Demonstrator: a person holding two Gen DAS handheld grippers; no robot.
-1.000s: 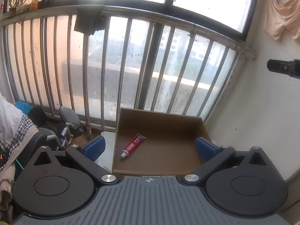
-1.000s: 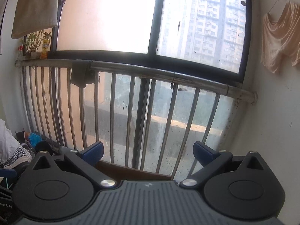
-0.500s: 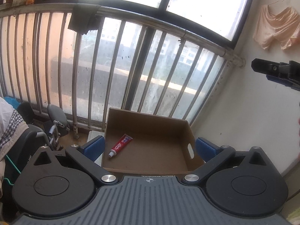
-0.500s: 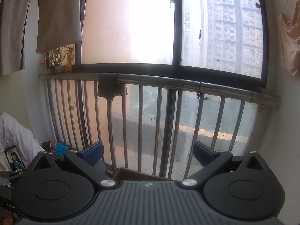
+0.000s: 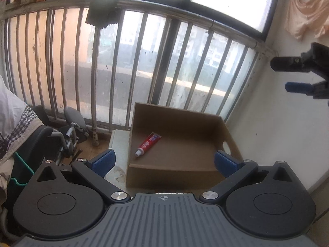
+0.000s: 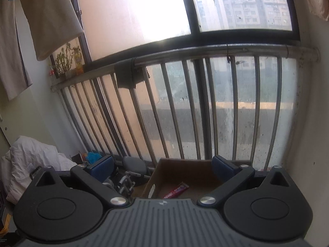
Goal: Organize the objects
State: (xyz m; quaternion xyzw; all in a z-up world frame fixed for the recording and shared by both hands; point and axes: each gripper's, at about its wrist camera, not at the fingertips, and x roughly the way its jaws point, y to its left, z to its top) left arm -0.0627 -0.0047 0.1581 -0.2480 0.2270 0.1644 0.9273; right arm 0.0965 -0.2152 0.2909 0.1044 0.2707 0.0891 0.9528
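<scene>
While both of my claws hang apart in the air with nothing between their blue pads, I judge the step in hand to be the approach to the next thing to sort. My left claw (image 5: pixel 164 160) stands spread wide, its pads flanking the near end of the shallow brown cardboard box (image 5: pixel 205 127) below it, touching neither wall as far as I can tell. My right claw (image 6: pixel 162 167) is likewise spread and empty, held higher and off to the right. Inside the box, toward its left wall, lies the red-and-white toothpaste tube with a white cap (image 5: pixel 148 144), flat on the floor of the box, cap pointing toward me; in the right wrist view only part of its red body (image 6: pixel 176 190) shows above the rig. The box sits on a pale worktop (image 5: pixel 118 142) just beside the grey metal window railing (image 5: pixel 144 72), close to the white wall on the right. I see no other loose item in either view, so I cannot tell what comes next. To do this well, I would swing one claw slowly to find the next object, keep the other clear of the box rim, and come down square over anything thin and flat so the pads close across its narrow width.
</scene>
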